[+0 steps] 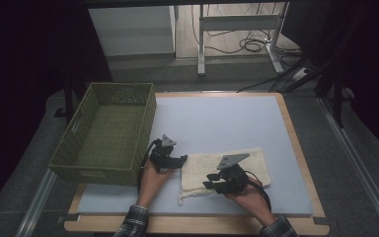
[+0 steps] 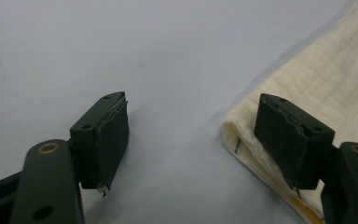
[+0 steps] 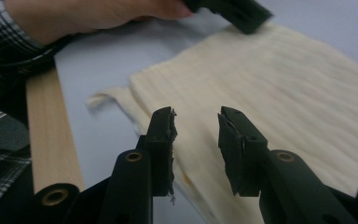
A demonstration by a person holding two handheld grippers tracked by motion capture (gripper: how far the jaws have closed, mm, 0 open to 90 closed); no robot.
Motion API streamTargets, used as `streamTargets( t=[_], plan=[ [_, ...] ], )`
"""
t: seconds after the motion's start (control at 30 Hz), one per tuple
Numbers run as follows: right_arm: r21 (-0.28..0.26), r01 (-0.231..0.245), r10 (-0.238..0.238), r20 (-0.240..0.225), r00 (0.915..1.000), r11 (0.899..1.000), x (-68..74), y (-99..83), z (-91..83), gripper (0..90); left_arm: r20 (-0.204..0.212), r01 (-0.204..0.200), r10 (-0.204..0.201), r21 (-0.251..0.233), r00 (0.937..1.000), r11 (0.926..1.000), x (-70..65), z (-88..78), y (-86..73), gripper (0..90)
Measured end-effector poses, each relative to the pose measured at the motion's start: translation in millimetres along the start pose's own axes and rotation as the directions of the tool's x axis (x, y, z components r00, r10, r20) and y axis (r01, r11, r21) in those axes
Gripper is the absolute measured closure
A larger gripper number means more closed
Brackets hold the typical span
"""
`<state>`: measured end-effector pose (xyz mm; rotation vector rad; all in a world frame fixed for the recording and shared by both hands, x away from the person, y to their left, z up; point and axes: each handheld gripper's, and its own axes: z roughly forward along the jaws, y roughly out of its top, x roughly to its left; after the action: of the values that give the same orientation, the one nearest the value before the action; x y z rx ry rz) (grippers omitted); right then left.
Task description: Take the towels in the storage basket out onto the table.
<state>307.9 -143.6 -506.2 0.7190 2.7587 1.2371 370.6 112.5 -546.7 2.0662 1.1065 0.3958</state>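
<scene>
- One green woven basket (image 1: pixel 106 136) stood at the left edge of the surface (image 1: pixel 217 118), its near left corner hanging past the surface's side; its inside looked bare.
- Just right of the basket's near corner, the left hand-held gripper (image 1: pixel 170 160) rested low on the surface, held in the person's left hand (image 1: pixel 153 175), a plaid sleeve (image 1: pixel 133 222) showing at the bottom edge.
- In the left gripper view, this hand-held gripper (image 2: pixel 191 140) was released, jaws spread wide: one jaw sat over bare surface (image 2: pixel 121 46), the other at the folded corner of the cloth (image 2: pixel 326 88), and whether it touched the fabric cannot be told.
- One cream cloth (image 1: pixel 227 168) lay folded flat near the front edge of the surface, between the two hands, with a loose tail trailing off its near left corner.
- The right hand-held gripper (image 1: pixel 217 185) sat over the cloth's near edge, held in the right hand (image 1: pixel 249 197).
- In the right gripper view, this hand-held gripper (image 3: pixel 196 140) was also released, a clear gap between its jaws, with the cloth (image 3: pixel 270 84) under and beyond them and nothing held.
- The same view showed the wooden rim (image 3: pixel 49 135) of the surface along the near edge.
- The middle, back and right of the surface lay open, giving wide room beyond the cloth.
- Counted: one basket, one cloth, two hand-held grippers.
</scene>
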Motion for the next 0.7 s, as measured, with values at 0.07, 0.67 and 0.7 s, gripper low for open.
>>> streamTargets(
  t=[0.07,0.67,0.7],
  plan=[
    [0.005,0.016,-0.016,-0.018,0.9997,1.0,6.1,5.1,8.5,65.4,0.007,0.0,0.0,-0.001,1.0,1.0,0.2,0.1,0.0,25.3],
    [0.018,0.126,-0.125,-0.034,0.9915,0.992,37.5,26.5,42.5,88.0,0.049,0.037,-0.034,-0.055,0.9982,0.9978,4.6,-6.0,-2.5,12.1],
    [0.012,0.129,-0.128,-0.04,0.9909,0.992,39.3,27.4,39.5,88.0,0.045,0.034,-0.032,-0.056,0.9985,0.9978,3.9,-6.0,-2.5,12.3]
  ],
)
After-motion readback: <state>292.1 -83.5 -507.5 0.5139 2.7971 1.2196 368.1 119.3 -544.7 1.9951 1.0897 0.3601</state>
